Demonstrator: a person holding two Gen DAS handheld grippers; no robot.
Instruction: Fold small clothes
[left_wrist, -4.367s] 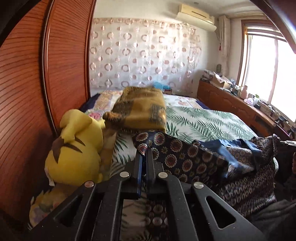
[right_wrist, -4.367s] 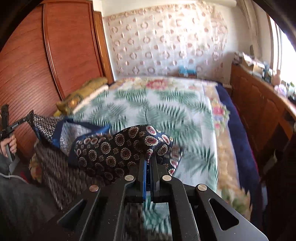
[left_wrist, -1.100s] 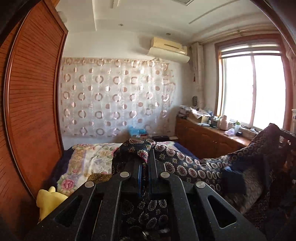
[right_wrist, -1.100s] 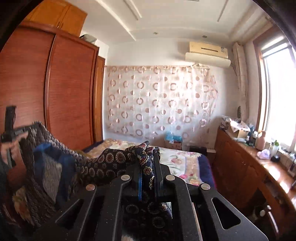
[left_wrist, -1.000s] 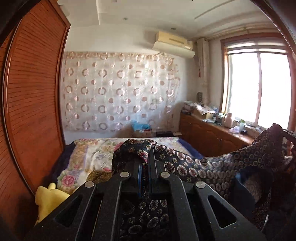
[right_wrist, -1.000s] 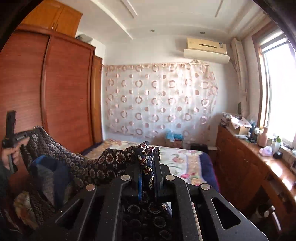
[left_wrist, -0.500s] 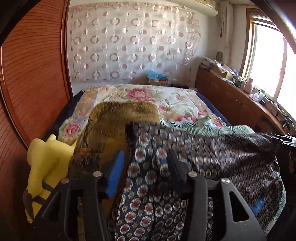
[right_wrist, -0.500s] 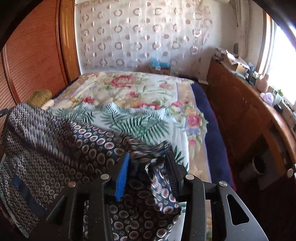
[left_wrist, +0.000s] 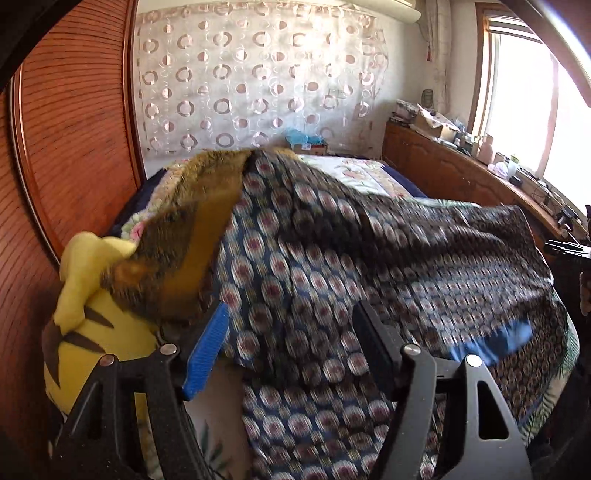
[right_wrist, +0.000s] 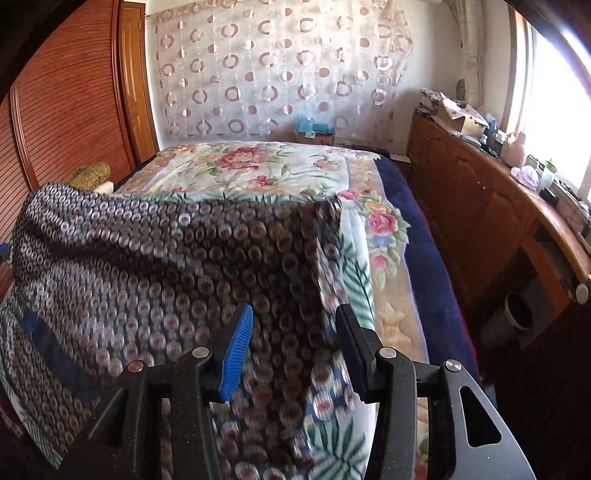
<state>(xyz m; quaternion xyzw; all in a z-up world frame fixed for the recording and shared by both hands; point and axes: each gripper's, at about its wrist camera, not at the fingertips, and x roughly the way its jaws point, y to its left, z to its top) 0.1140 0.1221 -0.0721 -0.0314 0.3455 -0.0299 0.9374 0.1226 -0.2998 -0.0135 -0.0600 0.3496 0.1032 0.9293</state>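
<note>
A dark navy garment with a round medallion print (left_wrist: 369, 266) lies spread and blurred over the bed, with a plain blue band (left_wrist: 491, 341) near its right edge. My left gripper (left_wrist: 290, 325) is open, its fingers on either side of the garment's near left part. In the right wrist view the same garment (right_wrist: 166, 266) covers the bed's near left. My right gripper (right_wrist: 293, 325) is open over its near right part. Neither gripper holds the cloth.
A yellow plush toy (left_wrist: 92, 314) and a brown furry blanket (left_wrist: 192, 229) lie at the bed's left, by the wooden wardrobe (left_wrist: 74, 129). A floral bedspread (right_wrist: 258, 166) covers the bed. A wooden cabinet (right_wrist: 480, 206) with clutter runs along the right, under the window.
Both grippers held the garment up high a second ago, then came down toward the bed and opened. The garment has dropped free and spread over the bed.
</note>
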